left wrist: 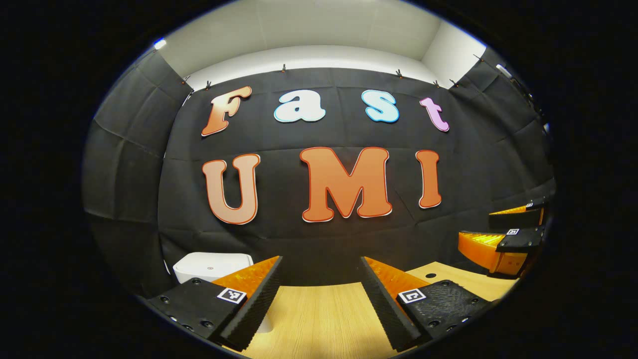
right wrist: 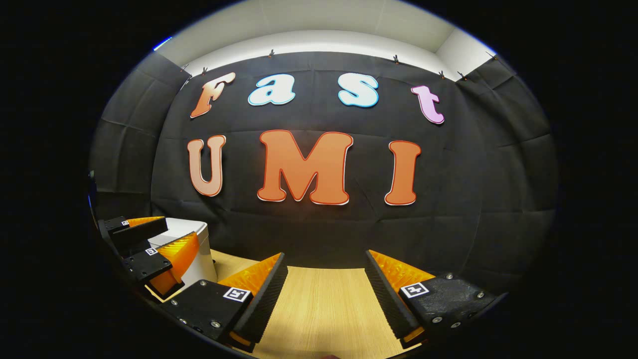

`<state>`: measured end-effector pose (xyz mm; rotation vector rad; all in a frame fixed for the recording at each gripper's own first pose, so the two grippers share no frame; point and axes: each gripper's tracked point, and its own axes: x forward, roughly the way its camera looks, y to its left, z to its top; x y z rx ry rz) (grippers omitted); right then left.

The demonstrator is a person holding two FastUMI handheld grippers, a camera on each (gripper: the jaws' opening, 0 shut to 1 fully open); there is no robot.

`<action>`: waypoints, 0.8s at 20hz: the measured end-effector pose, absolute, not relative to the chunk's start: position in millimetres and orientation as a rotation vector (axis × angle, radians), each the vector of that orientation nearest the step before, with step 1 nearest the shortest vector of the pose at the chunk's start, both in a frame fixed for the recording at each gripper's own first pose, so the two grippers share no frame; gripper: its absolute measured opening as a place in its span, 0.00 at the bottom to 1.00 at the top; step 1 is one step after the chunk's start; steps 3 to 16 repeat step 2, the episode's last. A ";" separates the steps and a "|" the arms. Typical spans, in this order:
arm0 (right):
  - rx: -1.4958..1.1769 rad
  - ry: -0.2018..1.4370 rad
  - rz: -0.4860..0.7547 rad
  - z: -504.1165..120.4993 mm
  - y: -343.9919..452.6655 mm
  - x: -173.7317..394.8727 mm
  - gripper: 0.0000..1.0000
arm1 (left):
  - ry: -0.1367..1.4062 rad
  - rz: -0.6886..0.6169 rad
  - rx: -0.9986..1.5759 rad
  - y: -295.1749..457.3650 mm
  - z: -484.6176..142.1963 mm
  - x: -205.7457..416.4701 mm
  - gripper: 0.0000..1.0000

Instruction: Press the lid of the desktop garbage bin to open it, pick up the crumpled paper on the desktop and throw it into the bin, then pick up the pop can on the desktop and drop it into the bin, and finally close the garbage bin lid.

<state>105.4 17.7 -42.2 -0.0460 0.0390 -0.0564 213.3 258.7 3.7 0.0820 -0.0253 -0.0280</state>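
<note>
Both tongs, left (left wrist: 319, 299) and right (right wrist: 324, 299), gaping empty; white bin (left wrist: 212, 267) lower left, lid down, nearest the left.

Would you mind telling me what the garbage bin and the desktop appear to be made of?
The garbage bin looks like white moulded plastic with a smooth, slightly satin finish: rounded corners and soft, even shading, though the look alone cannot confirm it. The desktop looks like light wood or a wood-grain laminate, matte, with fine parallel grain lines; which of the two is unclear.

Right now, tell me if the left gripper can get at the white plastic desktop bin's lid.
Probably yes: the left gripper is open and the white bin sits just ahead to its left, nothing between.
</note>
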 end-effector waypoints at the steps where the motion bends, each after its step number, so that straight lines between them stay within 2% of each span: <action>1: -0.046 0.039 -0.053 -43.6 19.2 105.2 0.93 | -0.025 -0.027 0.077 259.0 5.0 214.5 0.99; 2: -0.049 0.041 -0.052 -44.9 19.7 104.4 0.93 | -0.023 -0.025 0.068 257.7 5.4 212.9 0.95; 16: -0.049 0.041 -0.052 -44.9 19.7 104.4 0.93 | -0.023 -0.025 0.068 257.7 5.4 212.9 0.95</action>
